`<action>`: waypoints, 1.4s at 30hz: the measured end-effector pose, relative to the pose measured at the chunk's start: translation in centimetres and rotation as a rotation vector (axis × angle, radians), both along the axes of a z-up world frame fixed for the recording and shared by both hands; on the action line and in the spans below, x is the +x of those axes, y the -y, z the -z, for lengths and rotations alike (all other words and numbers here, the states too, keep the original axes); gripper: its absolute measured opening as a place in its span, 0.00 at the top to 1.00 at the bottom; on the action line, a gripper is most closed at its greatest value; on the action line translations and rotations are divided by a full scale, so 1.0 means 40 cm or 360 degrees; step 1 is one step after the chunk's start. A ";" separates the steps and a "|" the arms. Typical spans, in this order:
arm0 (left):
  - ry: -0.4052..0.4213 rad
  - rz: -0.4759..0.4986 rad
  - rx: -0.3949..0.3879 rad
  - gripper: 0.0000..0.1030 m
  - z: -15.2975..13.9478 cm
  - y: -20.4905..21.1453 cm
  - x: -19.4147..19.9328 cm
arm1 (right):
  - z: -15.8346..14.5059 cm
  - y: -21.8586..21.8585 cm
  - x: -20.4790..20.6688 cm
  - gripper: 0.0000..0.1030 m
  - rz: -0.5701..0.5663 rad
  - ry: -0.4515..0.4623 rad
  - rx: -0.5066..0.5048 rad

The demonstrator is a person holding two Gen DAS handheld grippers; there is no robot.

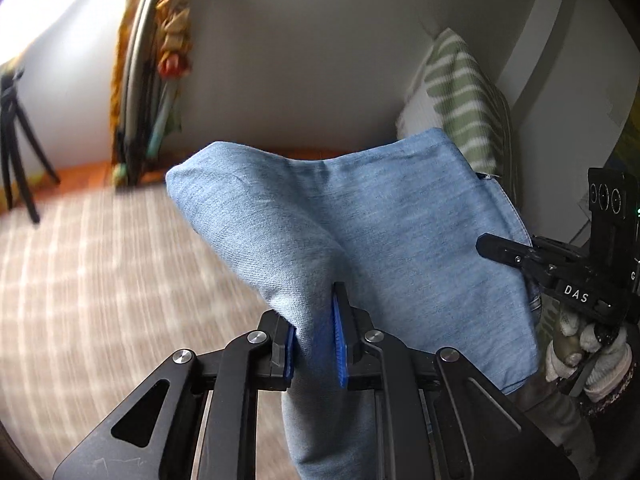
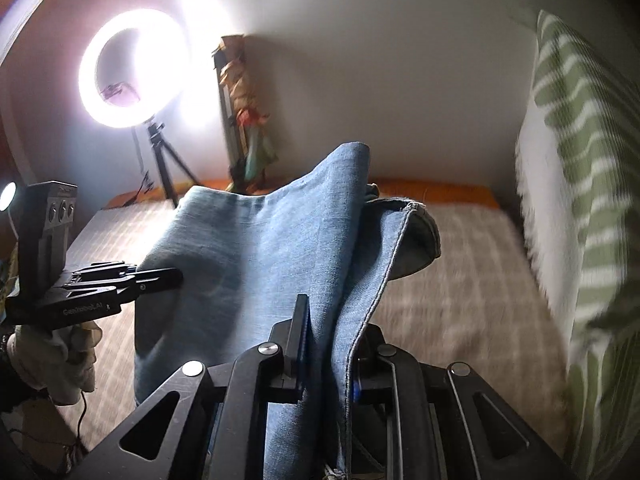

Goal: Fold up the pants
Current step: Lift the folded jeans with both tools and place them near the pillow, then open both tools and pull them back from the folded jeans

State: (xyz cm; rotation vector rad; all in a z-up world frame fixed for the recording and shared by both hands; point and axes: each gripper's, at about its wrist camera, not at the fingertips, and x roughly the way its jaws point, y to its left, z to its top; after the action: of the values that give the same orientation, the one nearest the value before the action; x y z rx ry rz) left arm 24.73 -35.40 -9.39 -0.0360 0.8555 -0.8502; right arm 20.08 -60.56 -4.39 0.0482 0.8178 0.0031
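Left tongs (image 1: 316,344) and right tongs (image 2: 328,356) each clenched on an edge of the pants (image 1: 380,232), holding them stretched above the bed (image 2: 460,280), presumably for folding.

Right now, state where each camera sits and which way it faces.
Left wrist: on the left hand-held gripper, facing along its fingers at the jeans it clamps; the right hand-held gripper and a gloved hand show.
Right wrist: on the right hand-held gripper, facing the same jeans, ring light behind; the left hand-held gripper shows.
Shared: jeans, striped pillow, bedspread.
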 end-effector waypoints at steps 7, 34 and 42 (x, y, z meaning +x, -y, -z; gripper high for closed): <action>0.0118 -0.0019 0.0057 0.87 -0.025 0.079 0.152 | -0.007 0.067 0.192 0.86 0.0042 0.0044 -0.0064; 0.0025 -0.0247 0.0298 0.64 0.094 0.104 0.359 | 0.156 0.176 0.428 0.43 0.0275 -0.0131 -0.0186; 0.0138 -0.0211 0.0309 0.44 0.033 0.065 0.305 | 0.130 0.134 0.366 0.32 0.0265 -0.0100 -0.0190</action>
State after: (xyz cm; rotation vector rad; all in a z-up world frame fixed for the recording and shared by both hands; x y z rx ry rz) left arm 36.95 -38.02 -10.72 0.1125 0.8410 -0.6378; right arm 34.74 -65.90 -9.57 0.0035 0.8733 -0.2049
